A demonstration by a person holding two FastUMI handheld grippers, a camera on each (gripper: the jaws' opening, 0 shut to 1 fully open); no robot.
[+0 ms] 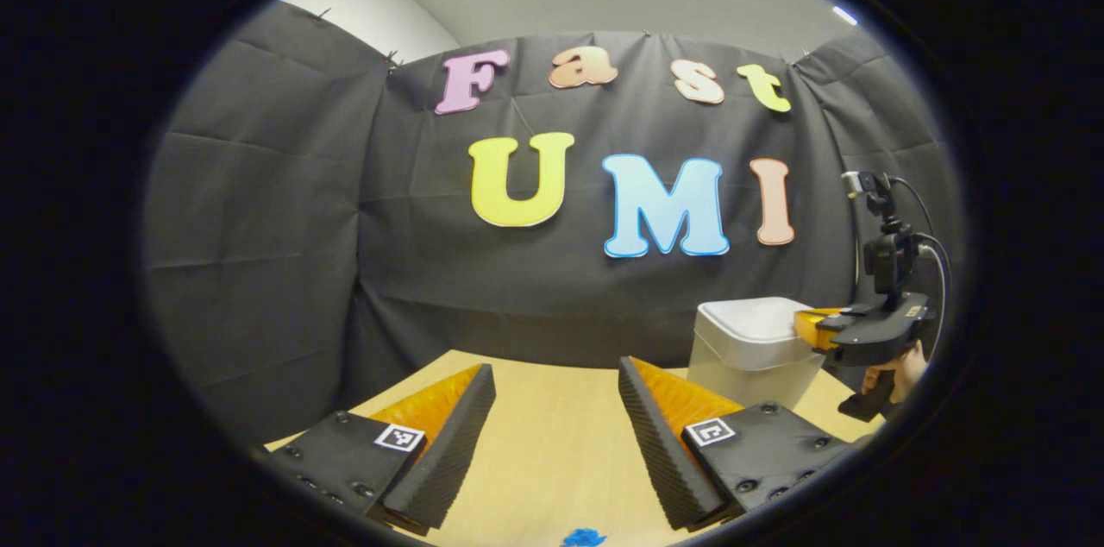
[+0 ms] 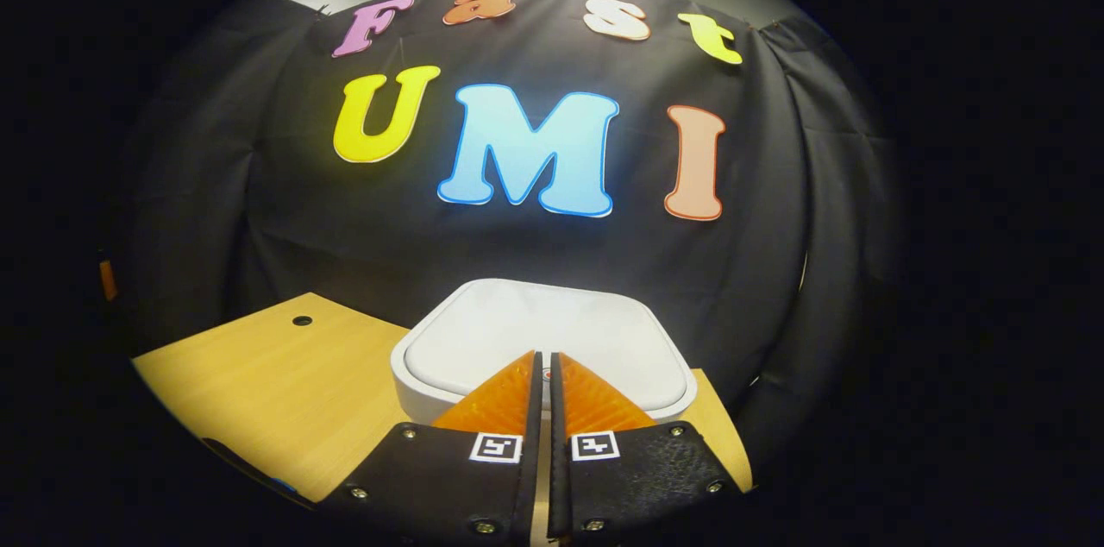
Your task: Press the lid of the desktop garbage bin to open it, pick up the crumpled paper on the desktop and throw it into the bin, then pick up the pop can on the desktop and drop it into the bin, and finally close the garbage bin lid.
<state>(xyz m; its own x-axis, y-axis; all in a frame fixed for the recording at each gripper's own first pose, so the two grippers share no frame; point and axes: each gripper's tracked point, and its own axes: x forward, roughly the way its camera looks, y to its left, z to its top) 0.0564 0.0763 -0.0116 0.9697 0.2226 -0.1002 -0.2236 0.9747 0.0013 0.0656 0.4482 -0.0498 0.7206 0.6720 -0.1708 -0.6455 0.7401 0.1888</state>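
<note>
Right gripper (image 2: 545,361): fingers closed together, nothing between them, tips poised over the near edge of the bin lid (image 2: 543,331), lower centre of right gripper view. Closed presumably to form one blunt point for pressing. Contact with lid not certain from this angle.

Garbage bin (image 1: 749,348): pale, lid down, lower right of left gripper view, standing on wooden desktop (image 1: 552,435) close to the black cloth wall. Seen there with right gripper reaching over it from the right edge, hand (image 1: 901,374) beneath.

Left gripper (image 1: 557,383): fingers spread wide, empty, held back over bare desktop at bottom centre, apparently waiting.

Blue scrap (image 1: 584,537): bottom edge, possibly the crumpled paper; too little visible.

Stage: lid press, not yet opened.
</note>
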